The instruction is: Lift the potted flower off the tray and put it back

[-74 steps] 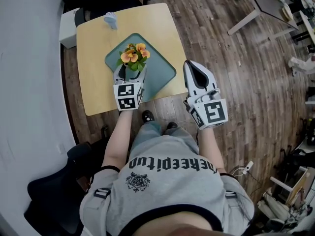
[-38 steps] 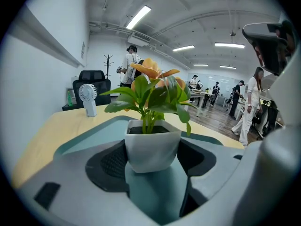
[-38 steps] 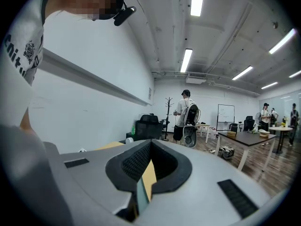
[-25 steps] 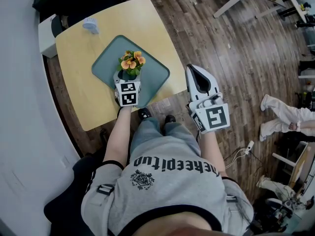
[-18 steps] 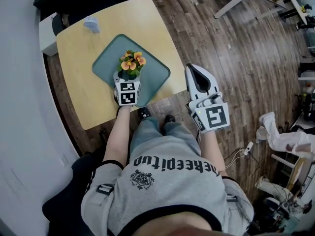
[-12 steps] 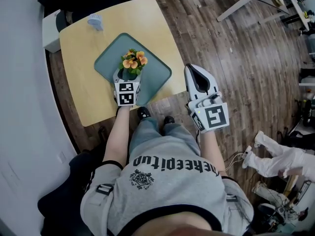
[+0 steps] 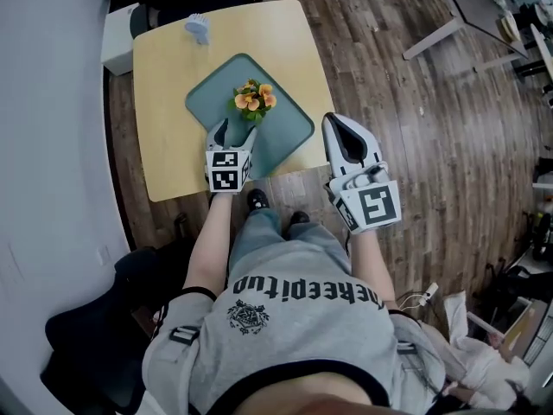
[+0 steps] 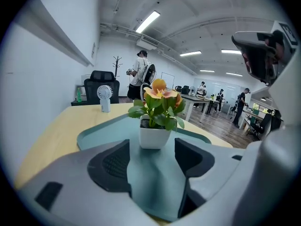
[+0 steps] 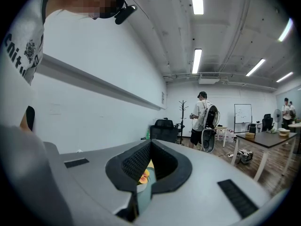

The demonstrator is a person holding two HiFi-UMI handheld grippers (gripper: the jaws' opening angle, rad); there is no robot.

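We've got the left gripper [image 7: 238, 129] tilted down, jaws wide open after closing a touch, with nothing between them. The potted flower [image 7: 252, 100] sits just past them on the tray [image 7: 203, 93]. Right gripper [image 7: 335, 121] hangs beside the desk [image 7: 164, 128], jaws closed, empty.

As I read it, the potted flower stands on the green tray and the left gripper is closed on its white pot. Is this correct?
Not quite. The potted flower stands on the green tray, but the left gripper is open: its jaws, having just closed a little, stand apart with nothing between them, the pot beyond their tips. The left gripper view shows this.
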